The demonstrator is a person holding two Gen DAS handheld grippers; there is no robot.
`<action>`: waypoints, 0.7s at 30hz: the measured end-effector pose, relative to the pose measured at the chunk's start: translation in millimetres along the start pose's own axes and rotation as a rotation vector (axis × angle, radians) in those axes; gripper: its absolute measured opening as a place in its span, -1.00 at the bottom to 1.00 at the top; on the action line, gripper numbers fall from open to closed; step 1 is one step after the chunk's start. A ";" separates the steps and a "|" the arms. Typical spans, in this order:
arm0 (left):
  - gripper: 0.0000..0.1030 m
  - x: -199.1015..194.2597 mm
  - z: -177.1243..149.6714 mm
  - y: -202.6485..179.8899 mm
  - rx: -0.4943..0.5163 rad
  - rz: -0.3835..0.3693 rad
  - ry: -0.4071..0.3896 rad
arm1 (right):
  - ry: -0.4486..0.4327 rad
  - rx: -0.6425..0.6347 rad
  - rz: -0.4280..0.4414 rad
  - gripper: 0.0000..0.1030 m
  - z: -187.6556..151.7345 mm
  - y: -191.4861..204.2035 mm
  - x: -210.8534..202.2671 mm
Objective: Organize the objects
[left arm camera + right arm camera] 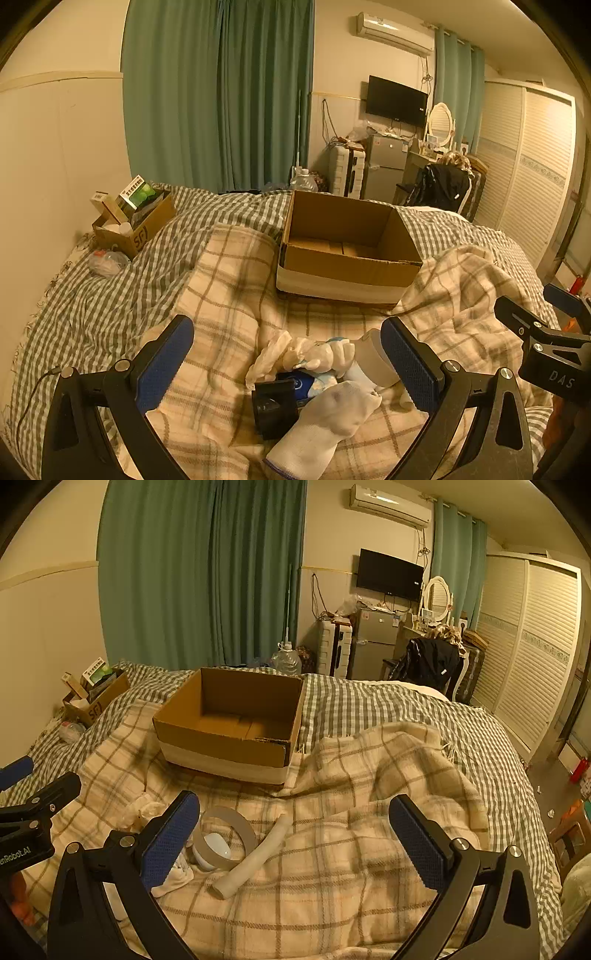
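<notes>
An open, empty cardboard box (347, 236) sits on the bed ahead; it also shows in the right wrist view (229, 720). My left gripper (288, 354) is open above a pile on the plaid blanket: a white sock (325, 417), a black block (275, 406), a crumpled plastic bag (295, 354) and a blue-and-white packet (306, 382). My right gripper (293, 834) is open and empty over the blanket. A white tape ring (225, 838) with a white round object inside and a white tube (255, 856) lie by its left finger.
A small SF carton (133, 221) full of boxes stands at the bed's far left by the wall, with a plastic bag (105, 262) beside it. Green curtains, a fridge, a chair with a black jacket and a wardrobe stand beyond the bed.
</notes>
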State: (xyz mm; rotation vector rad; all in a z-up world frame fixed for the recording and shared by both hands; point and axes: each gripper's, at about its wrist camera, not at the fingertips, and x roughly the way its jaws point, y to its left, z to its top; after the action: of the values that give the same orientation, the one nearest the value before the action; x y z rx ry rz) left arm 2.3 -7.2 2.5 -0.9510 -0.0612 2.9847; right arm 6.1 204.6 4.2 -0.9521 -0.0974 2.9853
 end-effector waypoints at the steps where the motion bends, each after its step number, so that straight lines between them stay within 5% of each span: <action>1: 1.00 0.0 -0.1 0.3 0.000 0.000 0.001 | 0.001 0.000 -0.001 0.99 -0.2 0.0 0.4; 21: 1.00 4.5 -5.1 -5.2 0.007 -0.011 0.025 | 0.007 -0.003 0.007 0.99 -1.0 0.2 1.4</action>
State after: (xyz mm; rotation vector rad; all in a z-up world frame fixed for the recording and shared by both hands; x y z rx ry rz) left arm 1.6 -1.7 -4.1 -0.9833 -0.0562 2.9603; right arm 5.5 204.5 2.6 -0.9643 -0.0986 2.9887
